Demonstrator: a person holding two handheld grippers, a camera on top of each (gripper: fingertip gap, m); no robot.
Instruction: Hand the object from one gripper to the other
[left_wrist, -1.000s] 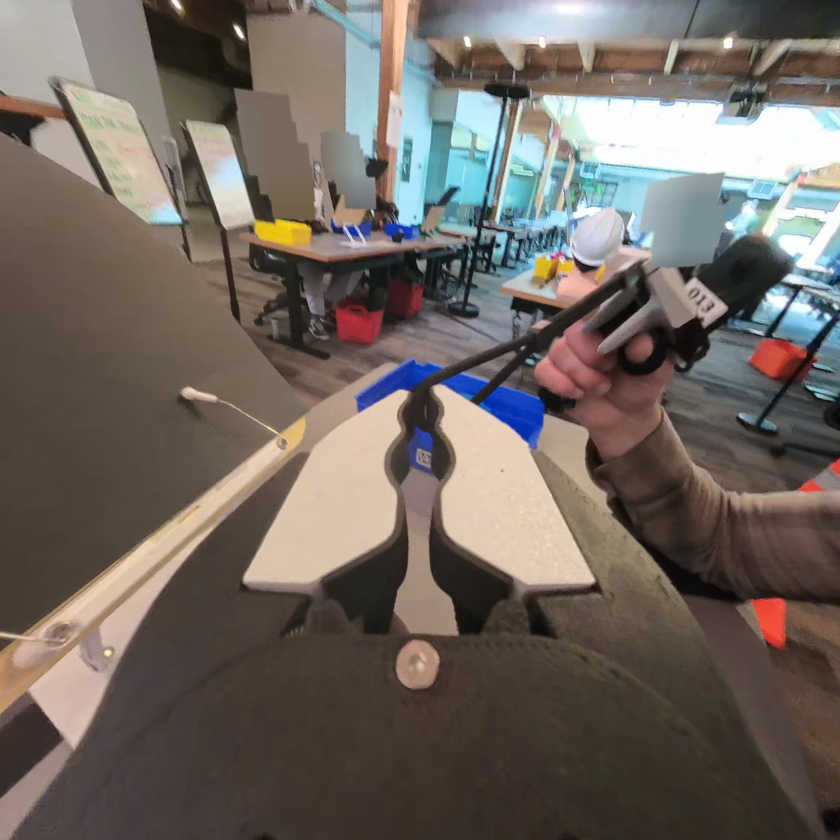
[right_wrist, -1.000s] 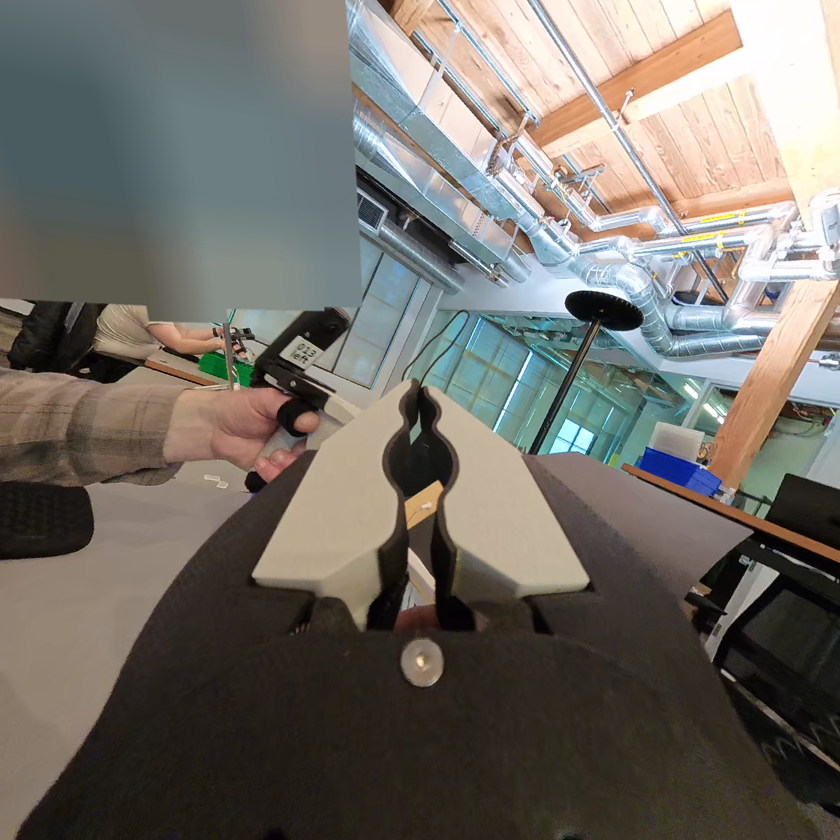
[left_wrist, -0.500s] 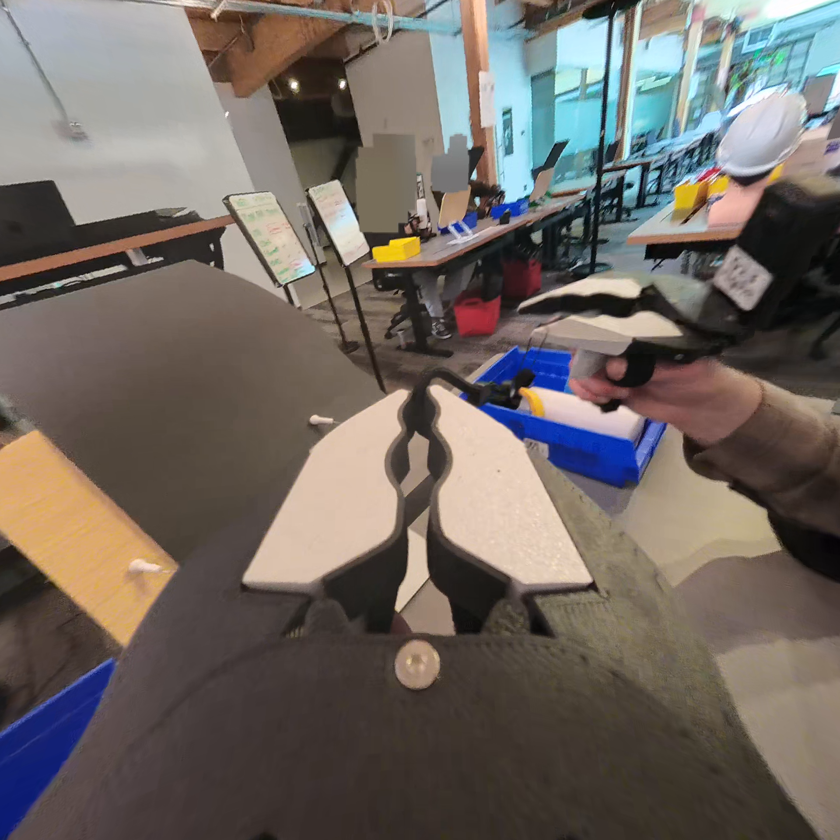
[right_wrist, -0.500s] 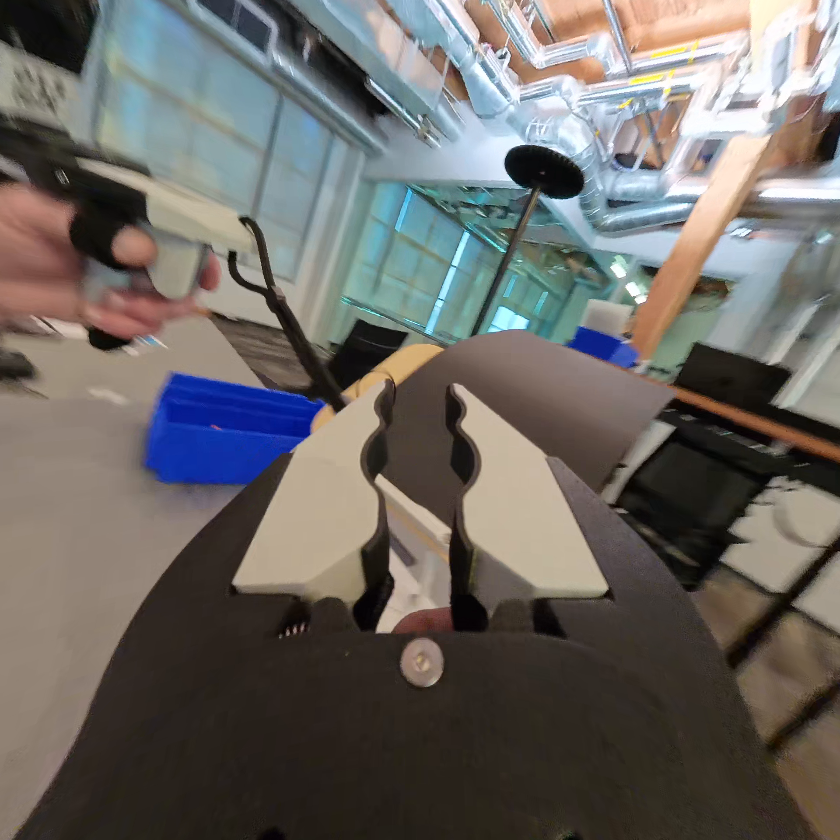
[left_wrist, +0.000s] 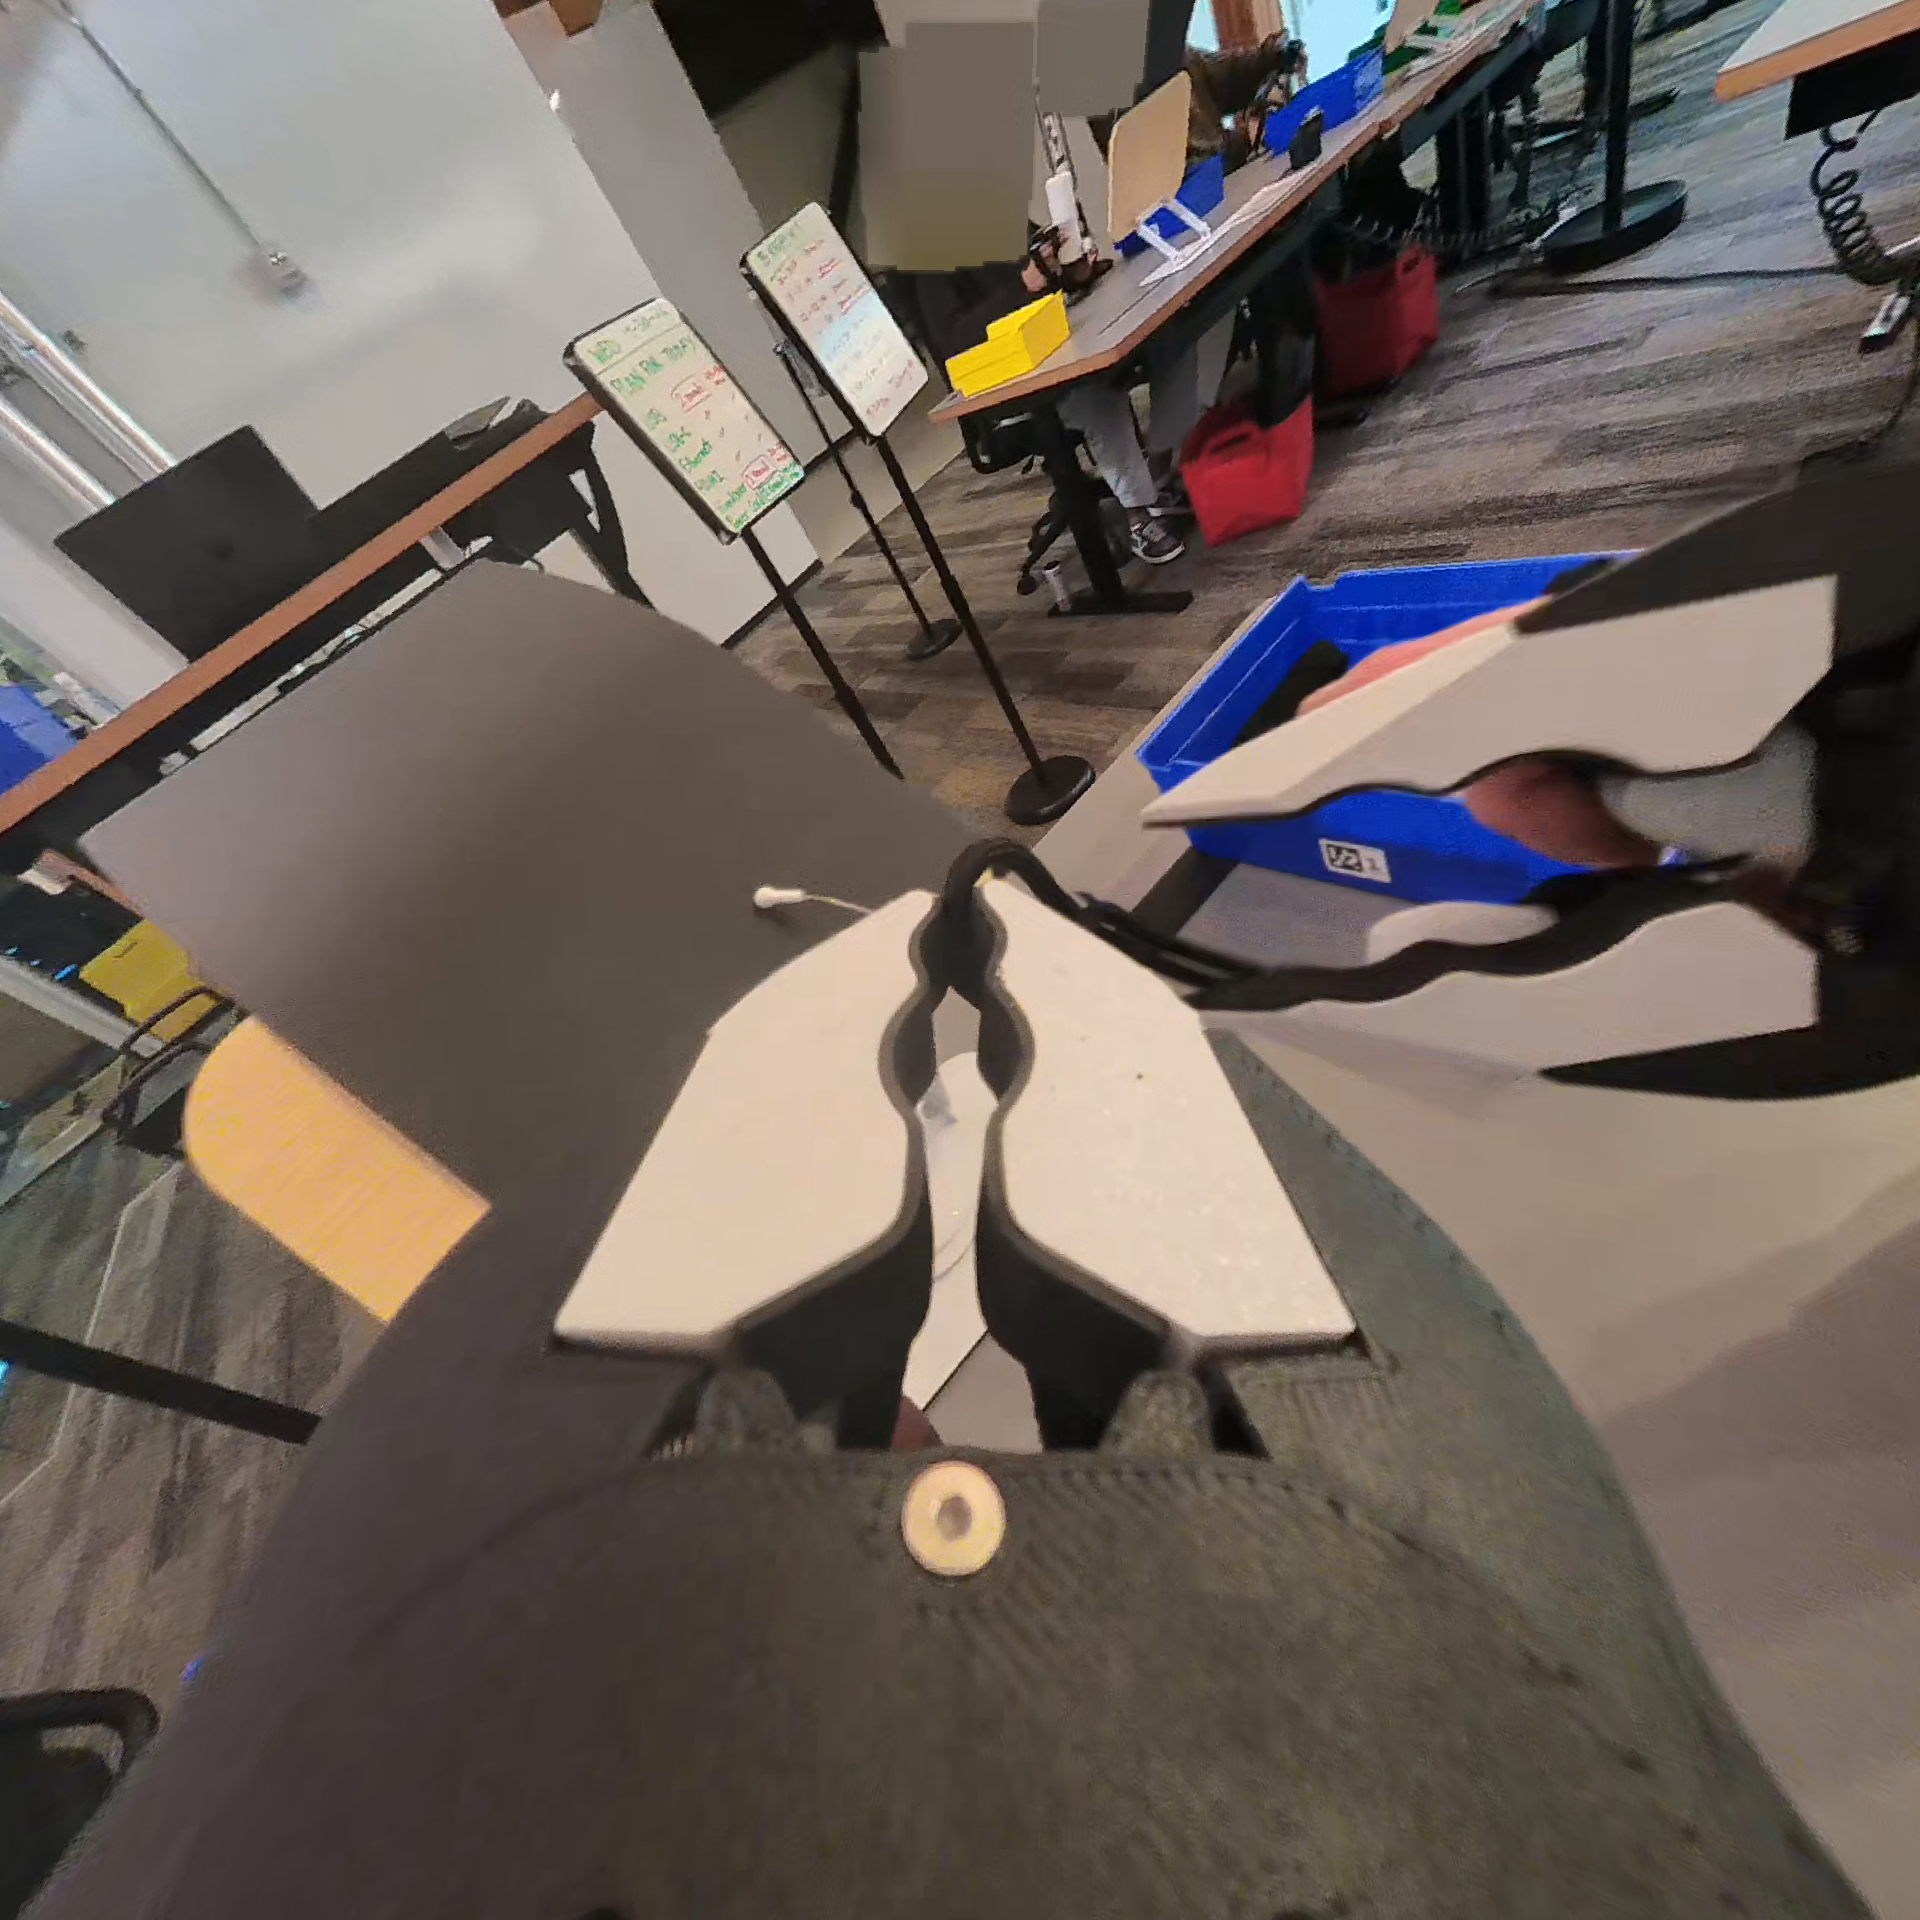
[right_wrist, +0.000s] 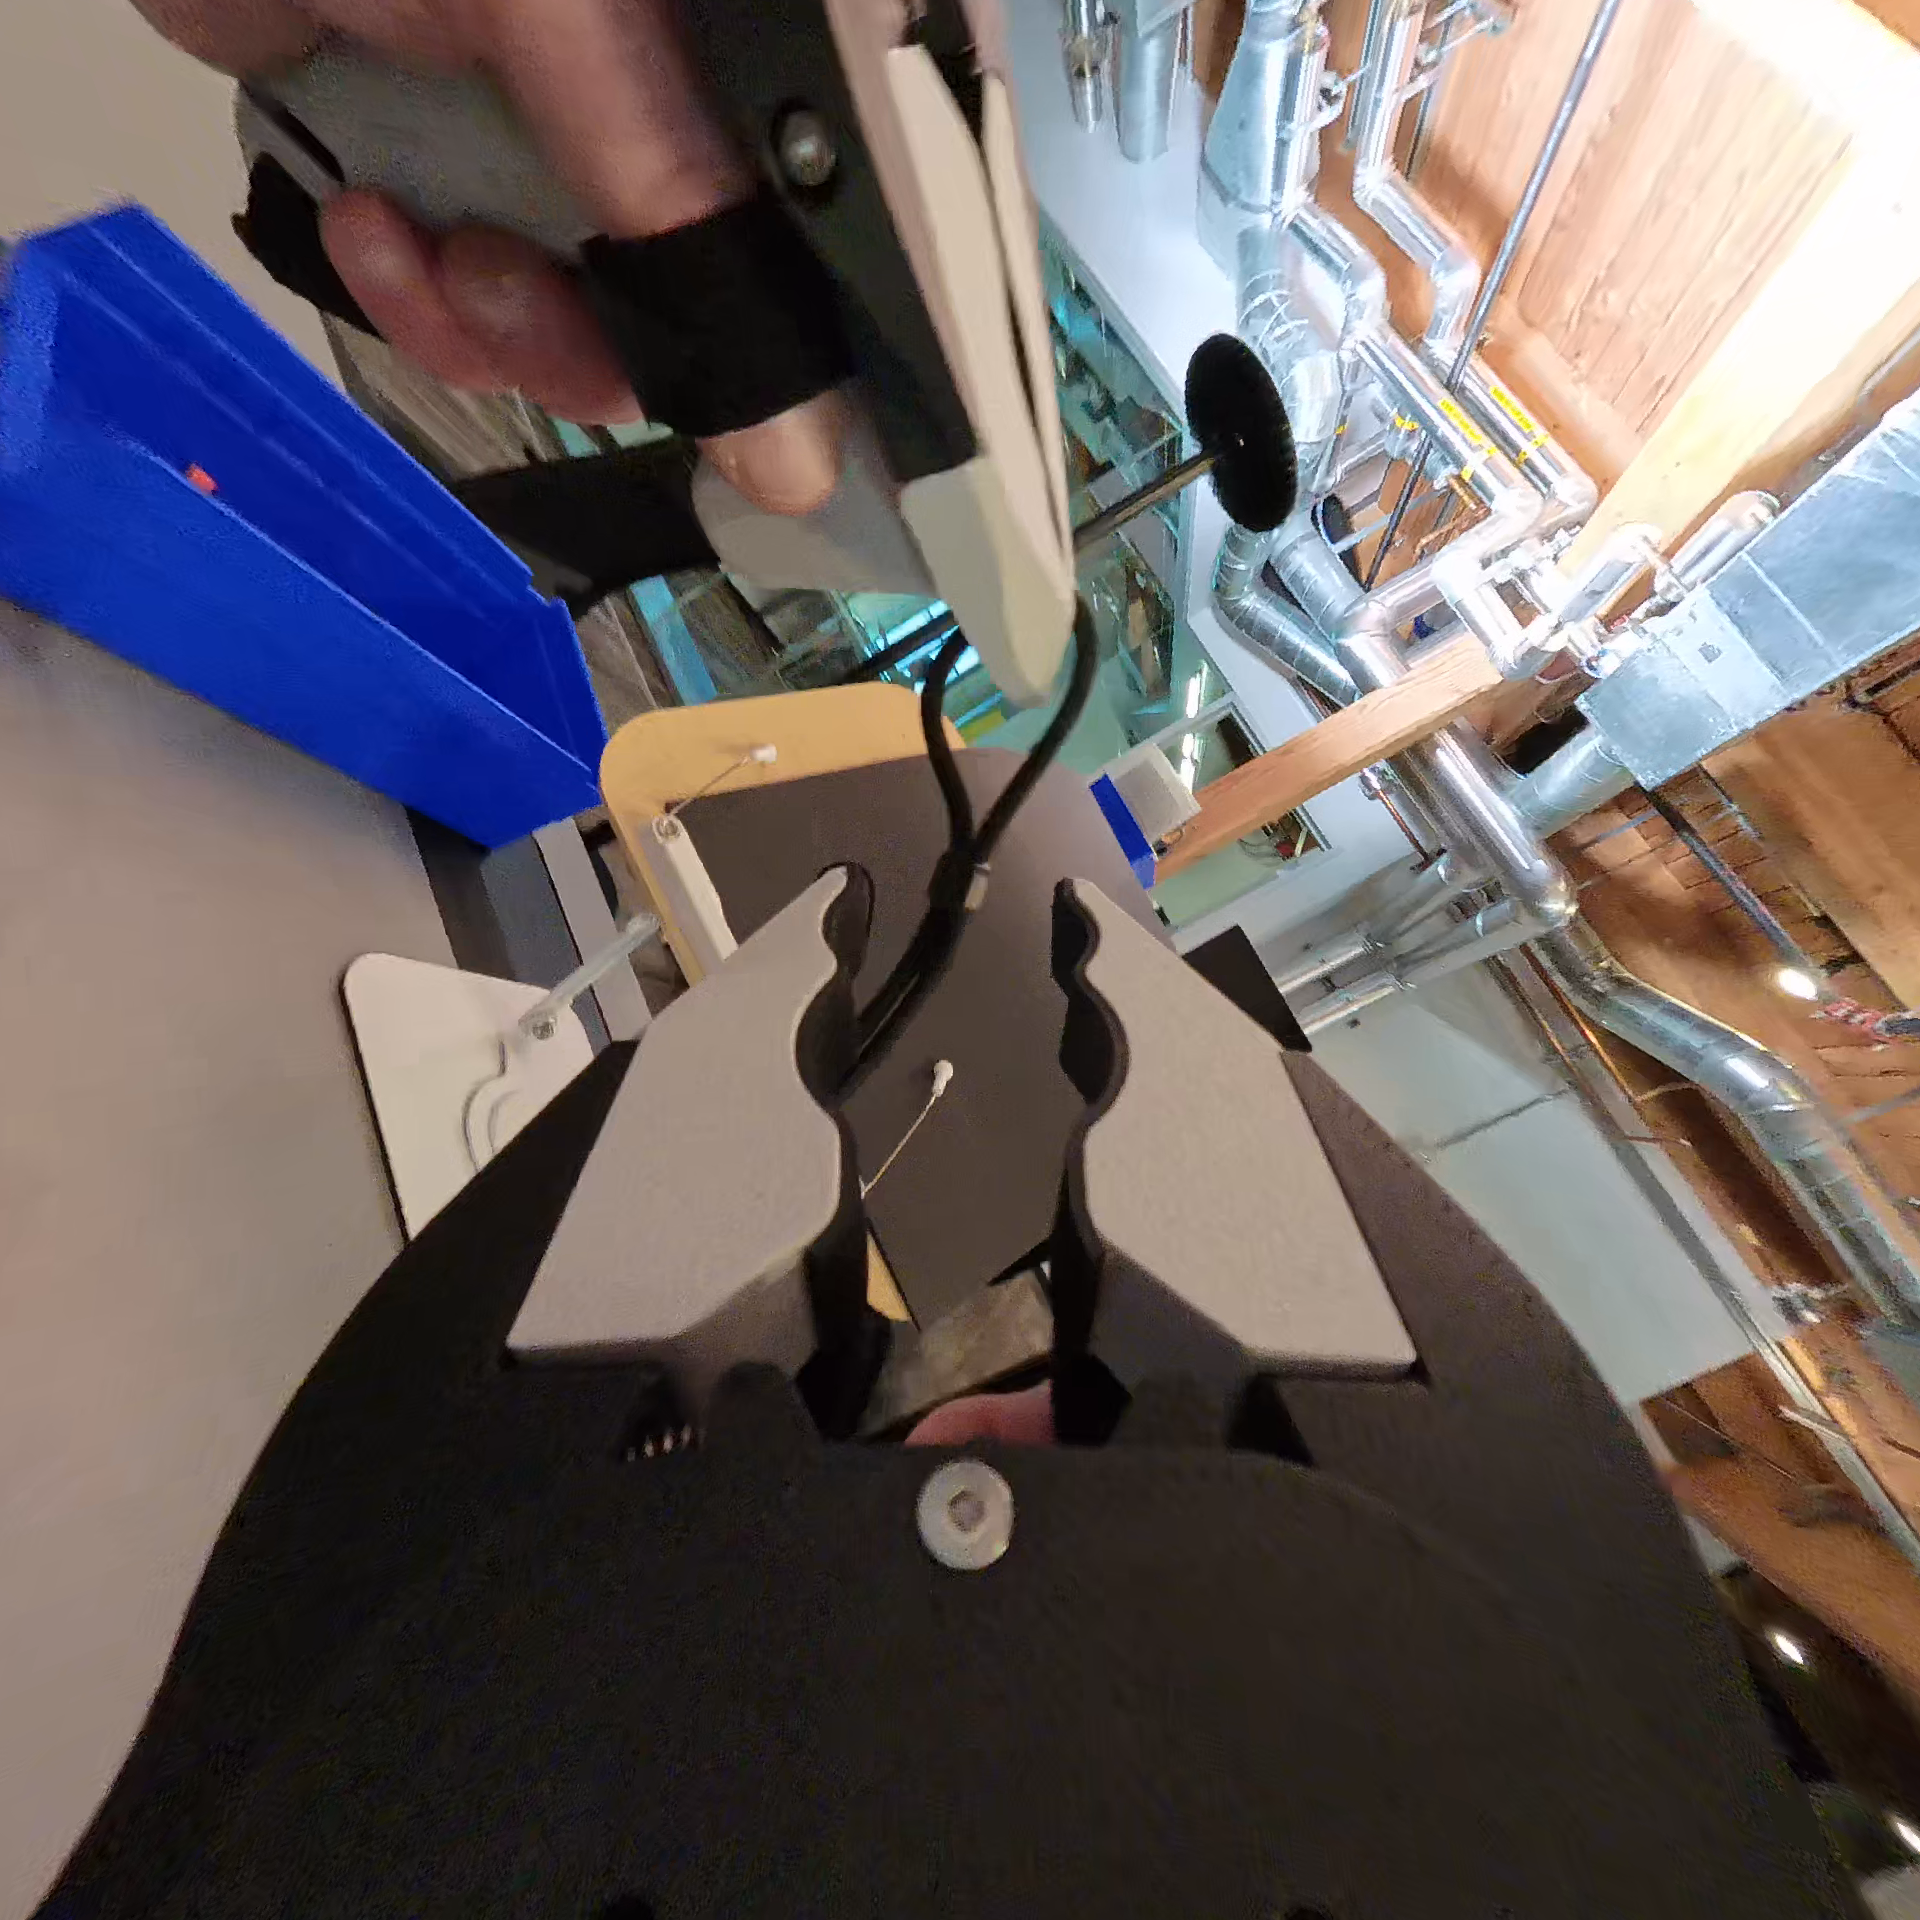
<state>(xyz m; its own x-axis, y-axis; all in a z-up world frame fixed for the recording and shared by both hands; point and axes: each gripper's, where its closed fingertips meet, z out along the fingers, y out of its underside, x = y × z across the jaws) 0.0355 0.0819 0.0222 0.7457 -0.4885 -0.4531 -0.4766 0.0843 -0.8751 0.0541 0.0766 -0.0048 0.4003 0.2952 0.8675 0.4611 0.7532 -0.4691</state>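
left gripper (left_wrist: 961, 925) clamps black cable (left_wrist: 1174, 951) | right gripper (right_wrist: 951, 914) agape | bin label (left_wrist: 1353, 860)

Handwritten whiteboards (left_wrist: 691, 416) — small label on blue bin (left_wrist: 1351, 858)

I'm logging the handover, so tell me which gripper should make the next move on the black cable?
Probably the right gripper. Its jaws are open with the black cable lying between them, so it only needs to close. The left gripper is shut on the cable's looped end.
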